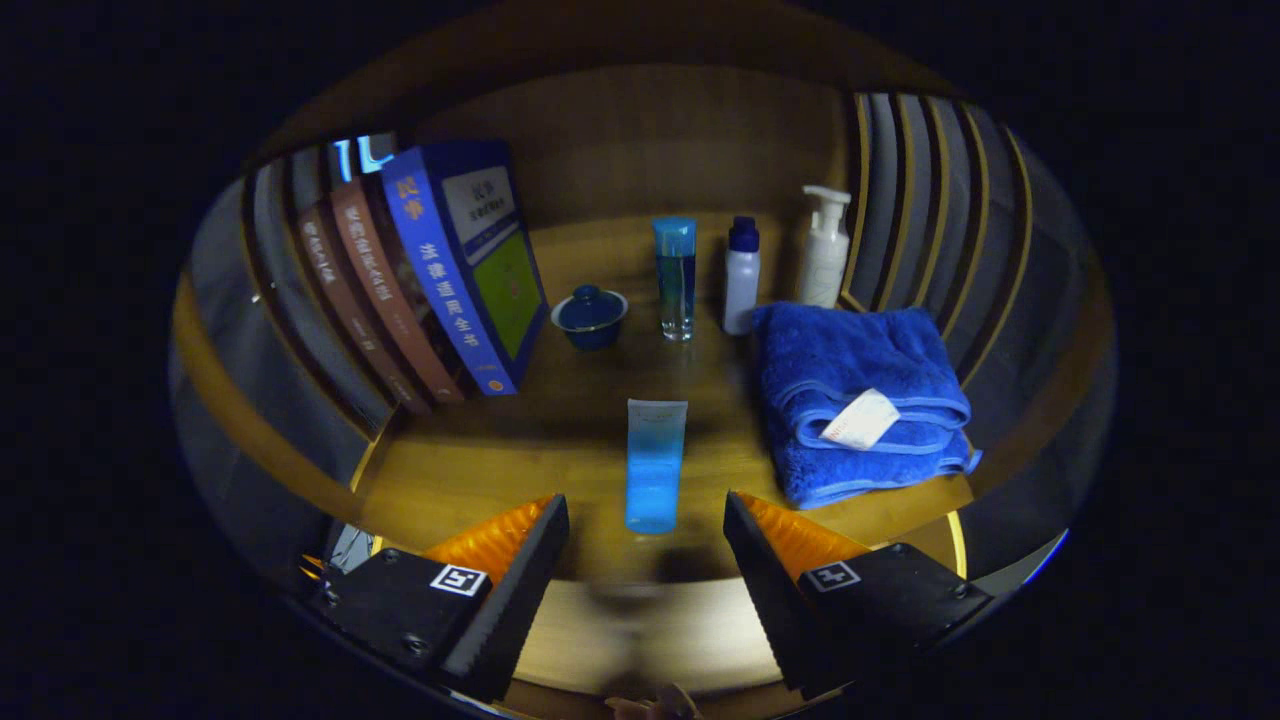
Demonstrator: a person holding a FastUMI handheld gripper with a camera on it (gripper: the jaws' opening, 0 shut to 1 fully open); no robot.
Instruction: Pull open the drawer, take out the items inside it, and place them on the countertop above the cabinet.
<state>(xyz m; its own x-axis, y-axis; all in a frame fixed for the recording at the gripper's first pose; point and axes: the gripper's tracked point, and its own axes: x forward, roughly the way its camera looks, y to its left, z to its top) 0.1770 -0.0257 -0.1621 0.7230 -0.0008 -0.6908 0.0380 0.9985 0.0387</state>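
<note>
A blue tube (655, 465) lies flat on the wooden countertop (480, 480). It sits just ahead of the gripper (645, 560), in line with the gap between the two fingers. The fingers are spread wide apart and hold nothing. They do not touch the tube.

Beyond the tube, a tall clear blue bottle (675, 277) stands up straight. Just beside it stands a white bottle with a blue cap (741, 275). Next comes a white pump bottle (824, 247), by the slatted wall (930, 220). On the other side of the tall bottle sits a small blue cup with a lid (590, 316).

A folded blue towel (860, 395) lies to the right of the tube, near it but apart. It has a white tag (861, 418) on it. The towel's far edge is right in front of the white bottle and the pump bottle.

Some books (430, 280) lean together on the left, close to the little cup.
</note>
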